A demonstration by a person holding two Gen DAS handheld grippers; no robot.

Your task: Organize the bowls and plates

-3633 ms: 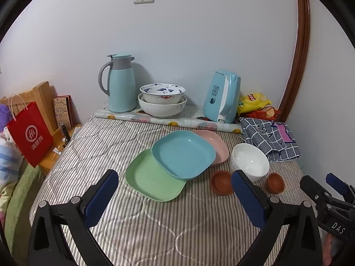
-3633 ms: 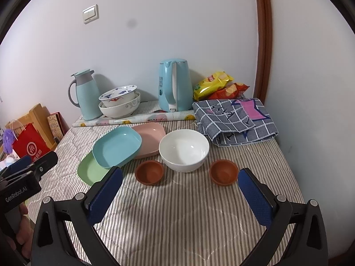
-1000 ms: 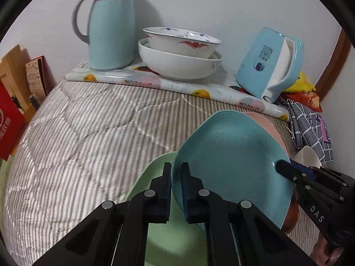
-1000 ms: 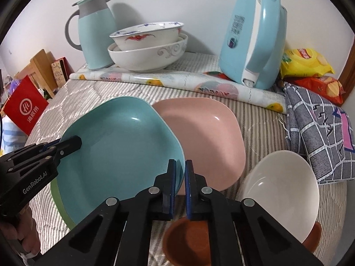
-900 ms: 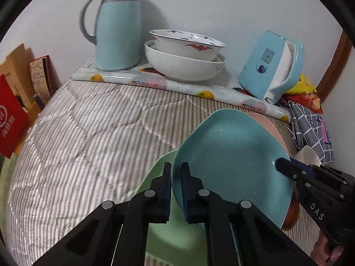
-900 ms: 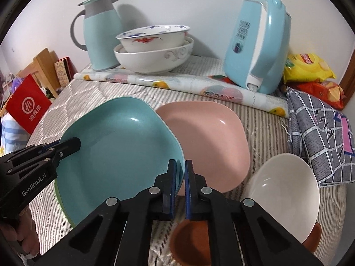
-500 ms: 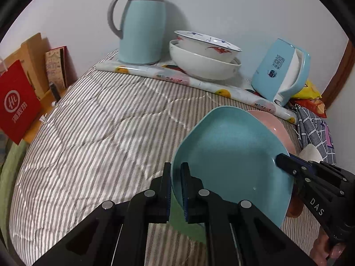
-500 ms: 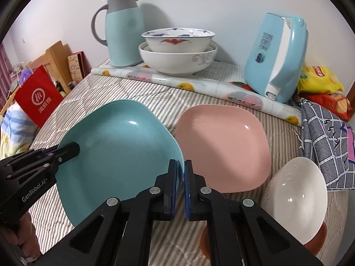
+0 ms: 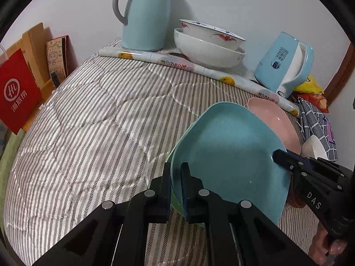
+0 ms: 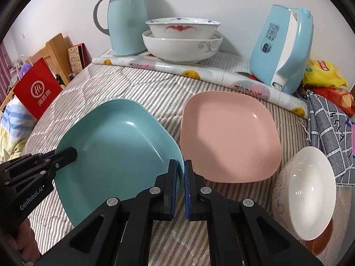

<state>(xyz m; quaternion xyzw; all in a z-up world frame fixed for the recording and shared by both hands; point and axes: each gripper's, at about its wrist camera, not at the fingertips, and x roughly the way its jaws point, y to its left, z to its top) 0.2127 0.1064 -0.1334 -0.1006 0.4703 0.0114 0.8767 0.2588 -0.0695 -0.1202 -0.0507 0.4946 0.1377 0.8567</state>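
The left hand-held gripper (image 9: 175, 185) is clamped on one rim of the teal square plate (image 9: 230, 155), its fingers closed tight with only the plate's edge between them. The right hand-held gripper (image 10: 180, 185) pinches the opposite rim the same way, so the teal square plate (image 10: 115, 148) is held between the two, tilted above the striped quilted bed cover (image 10: 142, 93). A sliver of green plate (image 9: 175, 204) shows beneath it in the left wrist view. The pink square plate (image 10: 228, 139) lies flat just beside the teal one, apart from it. A white bowl (image 10: 310, 190) sits near the pink plate's right corner, with a small brown bowl (image 10: 321, 241) partly hidden under its edge.
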